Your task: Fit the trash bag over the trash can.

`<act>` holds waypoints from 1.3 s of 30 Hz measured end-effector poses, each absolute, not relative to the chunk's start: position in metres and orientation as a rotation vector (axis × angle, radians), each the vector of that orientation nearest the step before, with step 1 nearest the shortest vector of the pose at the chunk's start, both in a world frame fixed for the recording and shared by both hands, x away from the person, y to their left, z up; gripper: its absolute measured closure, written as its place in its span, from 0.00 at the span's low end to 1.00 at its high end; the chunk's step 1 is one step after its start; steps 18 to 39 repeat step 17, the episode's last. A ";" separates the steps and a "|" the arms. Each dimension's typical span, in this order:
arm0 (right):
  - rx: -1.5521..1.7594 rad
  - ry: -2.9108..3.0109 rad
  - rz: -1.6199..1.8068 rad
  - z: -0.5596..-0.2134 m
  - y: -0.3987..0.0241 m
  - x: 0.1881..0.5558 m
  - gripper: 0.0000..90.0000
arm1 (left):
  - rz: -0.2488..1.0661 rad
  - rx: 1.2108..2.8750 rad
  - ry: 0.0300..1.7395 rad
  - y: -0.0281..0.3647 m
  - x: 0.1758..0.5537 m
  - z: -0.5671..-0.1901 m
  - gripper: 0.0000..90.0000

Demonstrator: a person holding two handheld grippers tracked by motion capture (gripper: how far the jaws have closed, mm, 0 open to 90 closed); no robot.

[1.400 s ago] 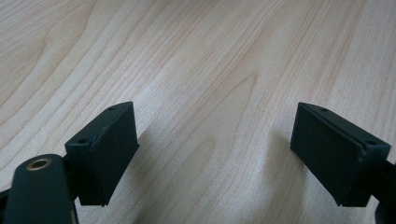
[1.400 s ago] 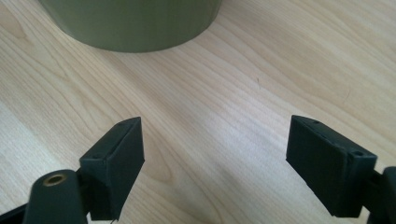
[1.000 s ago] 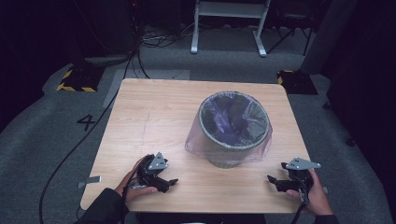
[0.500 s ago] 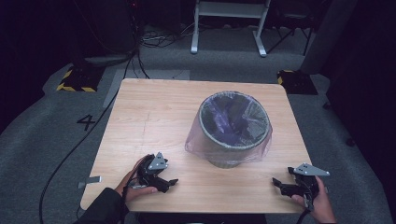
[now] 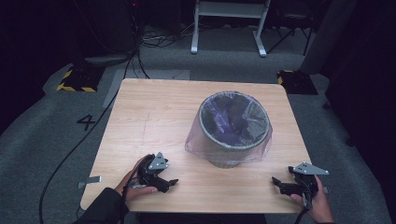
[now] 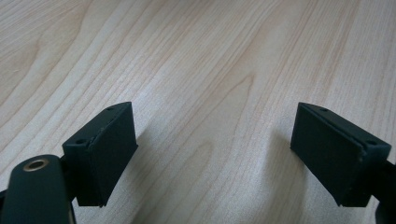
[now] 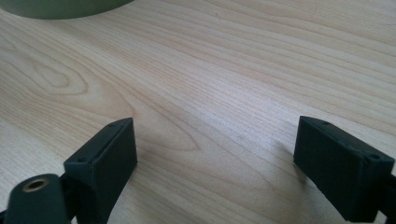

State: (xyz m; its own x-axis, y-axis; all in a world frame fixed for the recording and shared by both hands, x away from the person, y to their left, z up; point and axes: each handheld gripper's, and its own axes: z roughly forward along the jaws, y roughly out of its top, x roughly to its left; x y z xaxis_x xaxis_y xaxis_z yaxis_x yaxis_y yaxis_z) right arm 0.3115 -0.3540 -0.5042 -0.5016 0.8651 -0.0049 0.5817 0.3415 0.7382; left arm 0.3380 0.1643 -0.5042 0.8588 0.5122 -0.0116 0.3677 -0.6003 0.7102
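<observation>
Bin [image 5: 235, 128] position: slightly right of table centre, lined with a translucent purple bag [image 5: 261, 149] whose skirt hangs over the rim and down the outside wall. Both grippers rest at the near edge of the table [image 5: 154, 112], well apart from the bin.

Left gripper [image 5: 169, 183]: at 7 o'clock from the bin, jaws spread with nothing between them; its own view shows bare wood [image 6: 205, 84] between the pads.

Right gripper [image 5: 278, 183]: at 5 o'clock from the bin, released and empty. Its jaws have just been opening, with no item between them. Its own view shows the bin's base [image 7: 65, 7] at 11 o'clock, beyond the jaws.

Step in hand, as judged: liner fitted over the rim, both tools withdrawn to rest. The next move would call for little beyond holding the rest pose; any further liner adjustment requires each gripper to travel toward 12 o'clock and pinch the loose skirt without tipping the bin.

Change from the earlier frames: the right hand has drawn slightly back toward the table edge. The left hand and the bin are unchanged.
</observation>
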 end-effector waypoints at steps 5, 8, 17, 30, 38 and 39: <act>1.281 2.210 0.966 -0.504 -0.353 0.314 0.13 | 0.247 2.282 0.627 0.163 0.339 -0.504 0.15; 1.280 2.210 0.965 -0.504 -0.353 0.314 0.13 | 0.246 2.282 0.626 0.163 0.339 -0.504 0.15; 1.280 2.210 0.965 -0.504 -0.353 0.314 0.13 | 0.245 2.282 0.624 0.163 0.339 -0.504 0.14; 1.280 2.210 0.965 -0.504 -0.353 0.314 0.13 | 0.245 2.282 0.624 0.163 0.339 -0.504 0.14; 1.280 2.210 0.965 -0.504 -0.353 0.314 0.13 | 0.245 2.282 0.624 0.163 0.339 -0.504 0.14; 1.280 2.210 0.965 -0.504 -0.353 0.314 0.13 | 0.245 2.282 0.624 0.163 0.339 -0.504 0.14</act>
